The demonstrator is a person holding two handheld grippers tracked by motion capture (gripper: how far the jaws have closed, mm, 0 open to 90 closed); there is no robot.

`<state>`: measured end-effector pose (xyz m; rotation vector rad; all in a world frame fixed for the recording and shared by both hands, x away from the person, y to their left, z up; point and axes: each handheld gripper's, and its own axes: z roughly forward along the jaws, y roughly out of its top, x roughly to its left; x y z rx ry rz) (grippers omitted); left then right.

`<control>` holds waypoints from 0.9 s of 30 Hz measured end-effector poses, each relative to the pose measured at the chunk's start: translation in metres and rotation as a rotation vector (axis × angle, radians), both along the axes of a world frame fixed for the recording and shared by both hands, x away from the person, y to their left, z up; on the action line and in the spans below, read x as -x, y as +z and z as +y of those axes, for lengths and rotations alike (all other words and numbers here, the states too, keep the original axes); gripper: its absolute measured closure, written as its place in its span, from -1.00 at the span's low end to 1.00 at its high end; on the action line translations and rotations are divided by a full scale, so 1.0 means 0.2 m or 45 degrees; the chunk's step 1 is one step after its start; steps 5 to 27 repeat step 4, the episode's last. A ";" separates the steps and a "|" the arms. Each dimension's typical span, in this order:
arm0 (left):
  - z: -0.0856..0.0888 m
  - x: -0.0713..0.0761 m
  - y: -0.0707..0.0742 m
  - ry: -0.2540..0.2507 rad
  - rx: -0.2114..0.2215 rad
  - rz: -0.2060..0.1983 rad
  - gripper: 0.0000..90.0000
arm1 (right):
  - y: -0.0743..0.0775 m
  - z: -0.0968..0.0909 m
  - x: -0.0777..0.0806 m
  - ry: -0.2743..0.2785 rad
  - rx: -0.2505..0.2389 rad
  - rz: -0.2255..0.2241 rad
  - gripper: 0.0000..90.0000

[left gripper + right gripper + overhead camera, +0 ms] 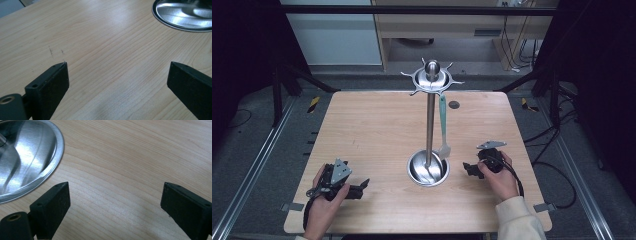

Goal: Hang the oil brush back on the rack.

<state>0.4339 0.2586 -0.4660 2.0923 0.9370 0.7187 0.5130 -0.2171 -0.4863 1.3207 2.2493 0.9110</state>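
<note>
Left gripper (362,188) low over the near-left of the tabletop (372,130), fingers (50,85) spread wide and released, nothing between them but bare wood grain. Right gripper (468,168) low at the near-right, fingers (51,206) likewise wide apart and released, gripping nothing, not touching the stand. Between the two, a steel utensil stand (430,120): round dished base (428,169) resting near the tabletop's middle toward the near edge, upright pole rising to a hooked crown with a ball on top. A pale green spatula (443,125) hanging from one hook on the right side of the pole, blade just above the base rim, close to the right gripper and well apart from the left. In the left gripper view, base rim (182,15) cut off at the upper right corner; in the right gripper view, base rim (56,157) cut off at the upper left, just beyond the left finger. Pole and spatula out of frame in both gripper views. Exact hook carrying the spatula hard to make out from the high view. Small dark round mark (454,104) on the far tabletop behind the stand. Open wood on all sides of the base, broad free stretch across the left half and far side; both grippers near the front edge, side edges well off.
</note>
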 end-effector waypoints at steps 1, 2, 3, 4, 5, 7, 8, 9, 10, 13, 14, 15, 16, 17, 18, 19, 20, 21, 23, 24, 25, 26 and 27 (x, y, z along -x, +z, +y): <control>0.00 0.00 0.00 -0.001 0.000 0.001 -0.92 | 0.00 0.00 0.00 -0.002 -0.001 0.000 -0.79; 0.00 0.00 0.00 -0.001 -0.001 0.001 -0.92 | 0.00 0.00 0.00 -0.001 0.000 0.004 -0.80; 0.00 0.00 0.00 -0.002 -0.001 0.001 -0.92 | -0.01 0.00 0.00 0.001 0.003 0.006 -0.80; 0.00 0.00 0.00 -0.003 -0.001 0.002 -0.92 | -0.01 0.00 0.00 0.000 0.007 0.010 -0.80; 0.00 0.00 0.00 -0.003 -0.001 0.002 -0.92 | -0.01 0.00 0.00 0.000 0.007 0.010 -0.80; 0.00 0.00 0.00 -0.003 -0.001 0.002 -0.92 | -0.01 0.00 0.00 0.000 0.007 0.010 -0.80; 0.00 0.00 0.00 -0.003 -0.001 0.002 -0.92 | -0.01 0.00 0.00 0.000 0.007 0.010 -0.80; 0.00 0.00 0.00 -0.003 -0.001 0.002 -0.92 | -0.01 0.00 0.00 0.000 0.007 0.010 -0.80; 0.00 0.00 0.00 -0.003 -0.001 0.002 -0.92 | -0.01 0.00 0.00 0.000 0.007 0.010 -0.80; 0.00 0.00 0.00 -0.003 -0.001 0.002 -0.92 | -0.01 0.00 0.00 0.000 0.007 0.010 -0.80; 0.00 0.00 0.00 -0.003 -0.001 0.002 -0.92 | -0.01 0.00 0.00 0.000 0.007 0.010 -0.80; 0.00 0.00 0.00 -0.003 -0.001 0.002 -0.92 | -0.01 0.00 0.00 0.000 0.007 0.010 -0.80; 0.00 0.00 0.00 -0.003 -0.001 0.002 -0.92 | -0.01 0.00 0.00 0.000 0.007 0.010 -0.80; 0.00 0.00 0.00 -0.003 -0.001 0.002 -0.92 | -0.01 0.00 0.00 0.000 0.007 0.010 -0.80; 0.00 0.00 0.00 -0.003 -0.001 0.002 -0.92 | -0.01 0.00 0.00 0.000 0.007 0.010 -0.80; 0.00 0.00 0.00 -0.003 -0.001 0.002 -0.92 | -0.01 0.00 0.00 0.000 0.007 0.010 -0.80; 0.00 0.00 0.00 -0.003 -0.001 0.002 -0.92 | -0.01 0.00 0.00 0.000 0.007 0.010 -0.80; 0.00 0.00 0.00 -0.003 -0.001 0.002 -0.92 | -0.01 0.00 0.00 0.000 0.007 0.010 -0.80; 0.00 0.00 0.00 -0.003 -0.001 0.002 -0.92 | -0.01 0.00 0.00 0.000 0.007 0.010 -0.80; 0.00 0.00 0.00 -0.003 -0.001 0.002 -0.92 | -0.01 0.00 0.00 0.000 0.007 0.010 -0.80; 0.00 0.00 0.00 -0.003 -0.001 0.002 -0.92 | -0.01 0.00 0.00 0.000 0.007 0.010 -0.80; 0.00 0.00 0.00 -0.003 -0.001 0.002 -0.92 | -0.01 0.00 0.00 0.000 0.007 0.010 -0.80; 0.00 0.00 0.00 -0.003 -0.001 0.002 -0.92 | -0.01 0.00 0.00 0.000 0.007 0.010 -0.80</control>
